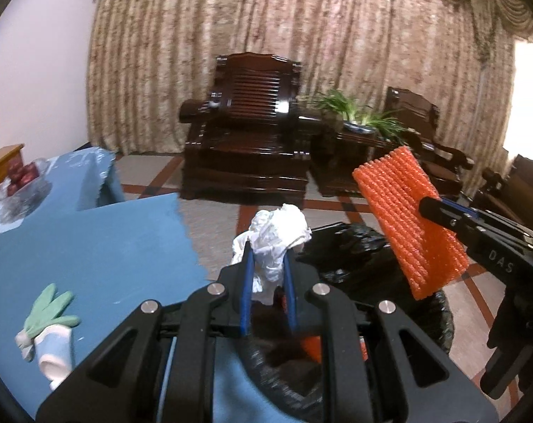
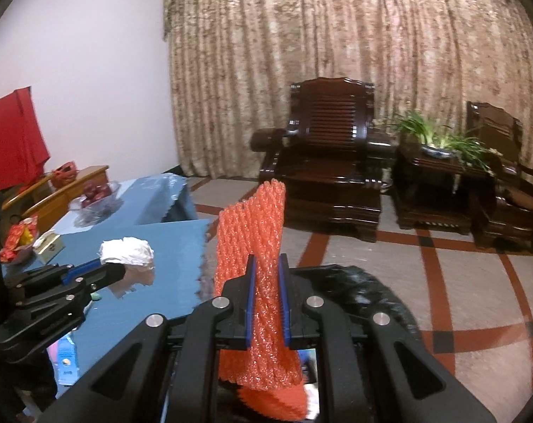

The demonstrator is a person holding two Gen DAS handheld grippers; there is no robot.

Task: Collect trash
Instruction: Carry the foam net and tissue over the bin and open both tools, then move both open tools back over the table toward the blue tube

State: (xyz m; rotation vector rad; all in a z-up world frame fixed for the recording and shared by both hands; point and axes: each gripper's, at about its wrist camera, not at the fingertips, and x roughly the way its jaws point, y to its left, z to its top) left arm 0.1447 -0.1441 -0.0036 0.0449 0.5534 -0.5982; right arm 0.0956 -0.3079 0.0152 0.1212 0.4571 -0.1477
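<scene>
My left gripper point(image 1: 268, 257) is shut on a crumpled white tissue point(image 1: 277, 236) and holds it over the near rim of a bin lined with a black bag point(image 1: 354, 246). My right gripper point(image 2: 267, 264) is shut on an orange foam net sleeve point(image 2: 252, 232), upright above the same black bag point(image 2: 365, 289). The right gripper with the sleeve point(image 1: 407, 222) shows at the right in the left wrist view. The left gripper with the tissue point(image 2: 125, 252) shows at the left in the right wrist view. More orange foam point(image 1: 310, 349) lies inside the bin.
A table with a blue cloth point(image 1: 90, 246) stands left of the bin, with a green-and-white toy point(image 1: 48, 320), a glass fruit bowl point(image 2: 97, 197) and a small box point(image 2: 49, 243) on it. Dark wooden armchairs point(image 2: 329, 162) and a plant point(image 2: 439, 141) stand by the curtain.
</scene>
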